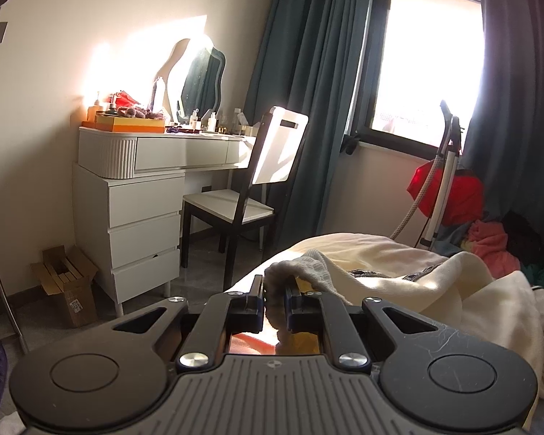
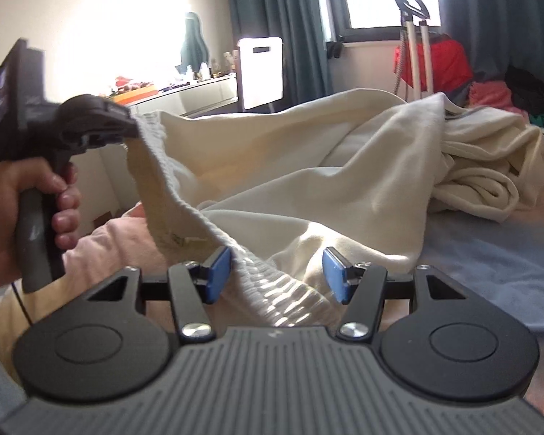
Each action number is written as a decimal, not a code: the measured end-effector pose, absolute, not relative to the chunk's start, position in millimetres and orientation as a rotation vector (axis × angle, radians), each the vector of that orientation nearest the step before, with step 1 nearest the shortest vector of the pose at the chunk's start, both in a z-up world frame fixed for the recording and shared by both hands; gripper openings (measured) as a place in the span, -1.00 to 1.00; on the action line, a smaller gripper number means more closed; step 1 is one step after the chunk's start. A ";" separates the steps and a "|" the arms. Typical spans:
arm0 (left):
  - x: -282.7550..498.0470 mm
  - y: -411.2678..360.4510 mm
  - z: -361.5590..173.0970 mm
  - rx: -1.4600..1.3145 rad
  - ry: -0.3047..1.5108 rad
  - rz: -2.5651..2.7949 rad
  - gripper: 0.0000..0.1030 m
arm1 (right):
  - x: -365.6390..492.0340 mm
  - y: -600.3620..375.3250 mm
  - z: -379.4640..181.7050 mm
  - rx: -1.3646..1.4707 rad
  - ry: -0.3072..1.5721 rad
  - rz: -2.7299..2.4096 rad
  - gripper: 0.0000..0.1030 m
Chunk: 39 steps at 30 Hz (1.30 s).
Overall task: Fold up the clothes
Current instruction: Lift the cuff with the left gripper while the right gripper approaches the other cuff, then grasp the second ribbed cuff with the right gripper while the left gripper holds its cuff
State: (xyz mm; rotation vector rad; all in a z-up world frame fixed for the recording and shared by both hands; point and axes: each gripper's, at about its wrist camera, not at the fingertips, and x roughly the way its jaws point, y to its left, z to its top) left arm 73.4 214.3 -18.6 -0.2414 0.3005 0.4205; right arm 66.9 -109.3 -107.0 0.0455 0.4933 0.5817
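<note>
1. Right gripper [image 2: 277, 273], nearest in the right wrist view: jaws stand about half apart, blue pads [image 2: 219, 272] on either side of the ribbed hem of the cream garment [image 2: 272, 181]. The left pad sits right against the ribbing; the right pad is clear of it, so no clamp.
2. Ribbed hem [image 2: 177, 195] runs from between the right gripper's jaws up and left to the left gripper [image 2: 128, 125], lifted off the bed.
3. Left gripper is held by a hand [image 2: 25, 203] on its handle, left of the garment. In the left wrist view the left gripper [image 1: 275, 301] is nearly closed, pinching a bunch of the cream ribbed fabric [image 1: 290, 272].
4. Rest of the cream garment lies crumpled on the bed [image 2: 489, 253], spreading right and beyond both grippers, with a bunched roll at its far right.
5. Beyond the garment: a white chair [image 1: 250, 188] and a white dressing table [image 1: 145, 166] with mirror [image 1: 203, 79] and clutter on top.
6. Farther, right of the chair: teal curtains [image 1: 308, 90], a bright window [image 1: 431, 65], a garment steamer stand [image 1: 446, 166], a red item [image 1: 453, 195] and a pile of coloured clothes [image 1: 497, 246] by it.
</note>
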 end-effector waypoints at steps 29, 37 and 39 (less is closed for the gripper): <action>59.0 225.2 -9.4 -0.366 0.253 0.392 -0.80 | 60.2 -115.1 -112.3 -0.109 0.496 0.296 0.17; 66.5 234.6 -20.6 -0.387 0.333 0.377 -0.76 | 65.8 -118.5 -137.1 -0.075 0.676 0.341 -0.28; 66.5 241.2 -24.2 -0.409 0.373 0.364 -0.70 | 59.1 -113.3 -129.9 -0.097 0.640 0.358 -0.71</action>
